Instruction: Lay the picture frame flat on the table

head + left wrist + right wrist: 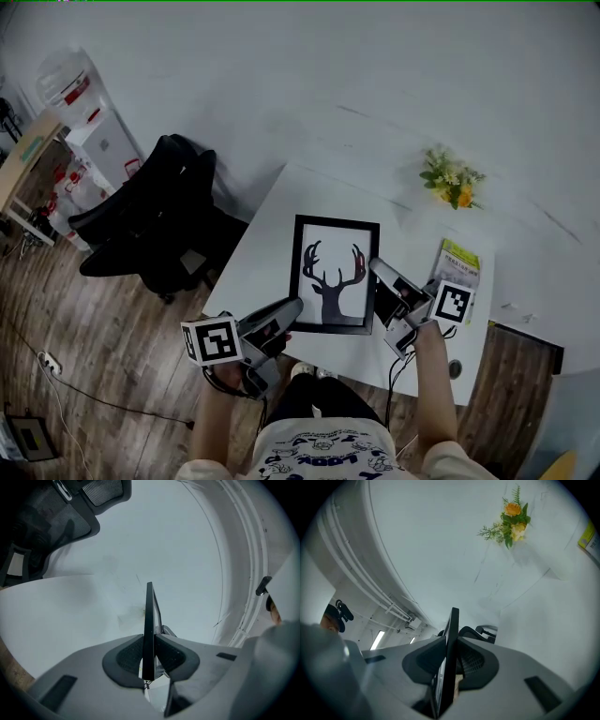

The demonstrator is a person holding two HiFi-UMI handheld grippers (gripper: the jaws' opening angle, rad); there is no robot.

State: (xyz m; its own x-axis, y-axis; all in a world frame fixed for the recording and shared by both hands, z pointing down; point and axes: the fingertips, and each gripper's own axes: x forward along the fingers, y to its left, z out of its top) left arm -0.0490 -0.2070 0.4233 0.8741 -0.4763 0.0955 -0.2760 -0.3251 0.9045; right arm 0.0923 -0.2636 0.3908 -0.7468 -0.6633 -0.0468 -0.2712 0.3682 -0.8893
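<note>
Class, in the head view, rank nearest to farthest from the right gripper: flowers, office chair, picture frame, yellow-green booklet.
1. picture frame, held by right gripper
2. yellow-green booklet, right
3. flowers, beyond the booklet
4. office chair, far left

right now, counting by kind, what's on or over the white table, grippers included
black rectangular picture frame with a deer silhouette: 1
small bunch of yellow and orange flowers: 1
green and yellow printed packet: 1
left hand-held gripper and right hand-held gripper, both clamped on the frame's edges: 2
total: 5
</note>
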